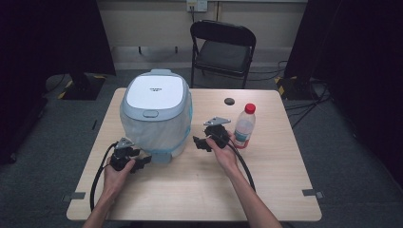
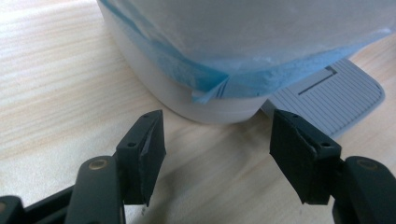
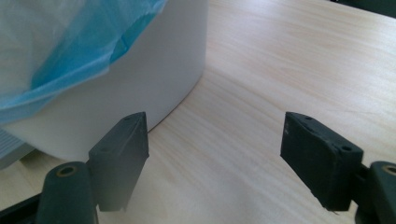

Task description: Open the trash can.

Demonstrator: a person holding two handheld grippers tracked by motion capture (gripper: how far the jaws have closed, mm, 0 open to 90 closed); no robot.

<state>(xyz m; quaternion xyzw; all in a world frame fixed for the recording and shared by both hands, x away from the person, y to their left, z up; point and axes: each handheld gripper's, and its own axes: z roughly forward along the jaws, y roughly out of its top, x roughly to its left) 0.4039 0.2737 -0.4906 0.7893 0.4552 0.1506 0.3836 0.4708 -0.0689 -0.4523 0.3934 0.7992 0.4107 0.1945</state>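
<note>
We judge that nothing is under way yet: the bin (image 1: 155, 114), lid closed and blue liner (image 2: 205, 77) hanging over its sides, stands at the table's (image 1: 190, 190) far left, and the bottle (image 1: 244, 126) stands upright to its right, untouched. Our left gripper (image 1: 141, 163) sits low at the bin's near base by the pedal (image 2: 331, 93), jaws wide apart and empty. Our right gripper (image 1: 200, 143) points left between bin and bottle, likewise spread and empty.

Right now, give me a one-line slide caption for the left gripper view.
Open left gripper faces the pedal bin's white base, blue liner bag hanging above, grey foot pedal alongside.
</note>
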